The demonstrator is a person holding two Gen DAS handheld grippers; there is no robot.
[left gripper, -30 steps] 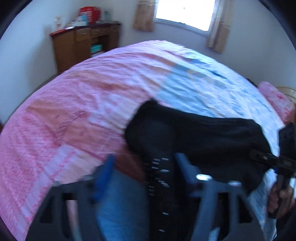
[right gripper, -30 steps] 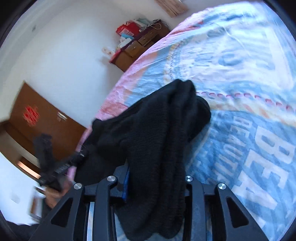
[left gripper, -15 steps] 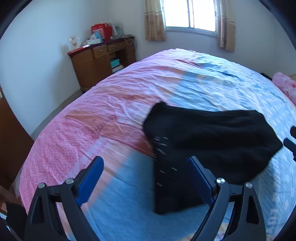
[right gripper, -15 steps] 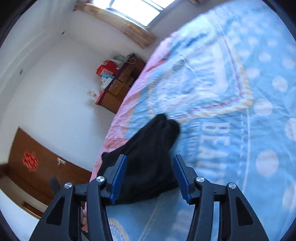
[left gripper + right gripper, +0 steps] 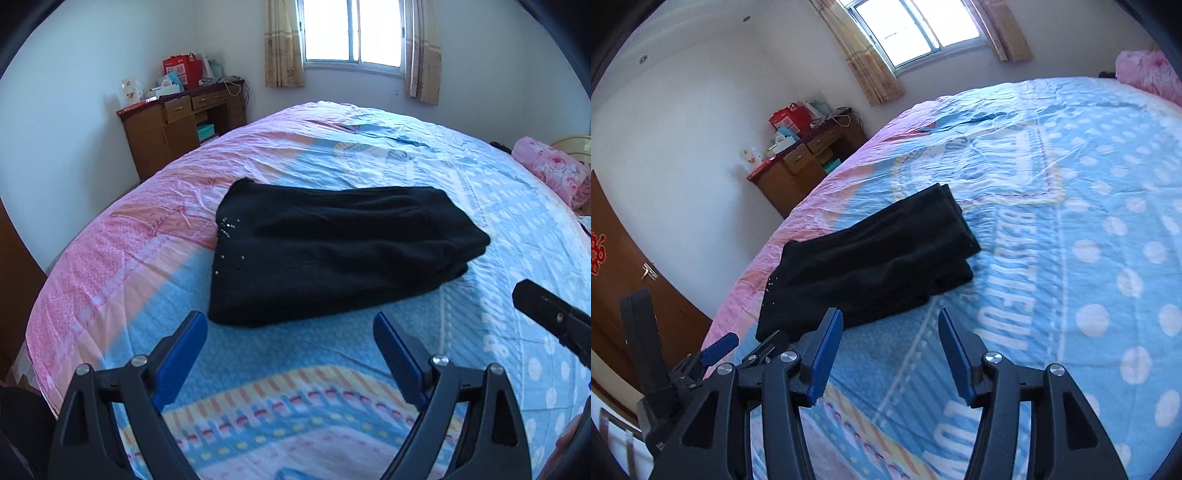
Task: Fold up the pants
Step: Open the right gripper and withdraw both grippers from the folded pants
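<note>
The black pants [image 5: 332,251] lie folded in a flat stack on the bed, with small white studs near their left edge. They also show in the right wrist view [image 5: 871,258]. My left gripper [image 5: 290,343] is open and empty, a little short of the pants' near edge. My right gripper [image 5: 890,343] is open and empty, just short of the pants' near right corner. Part of the right gripper [image 5: 554,321] shows at the right edge of the left wrist view. The left gripper's blue finger [image 5: 720,347] shows low left in the right wrist view.
The bed's pink and blue cover [image 5: 480,177] spreads around the pants. A pink pillow [image 5: 554,170] lies at the far right. A wooden desk [image 5: 181,125] with boxes stands by the far left wall. A brown door [image 5: 624,266] is at the left.
Both grippers have let go of the pants and opened, then drawn back. The pants now lie folded flat on the bed.
</note>
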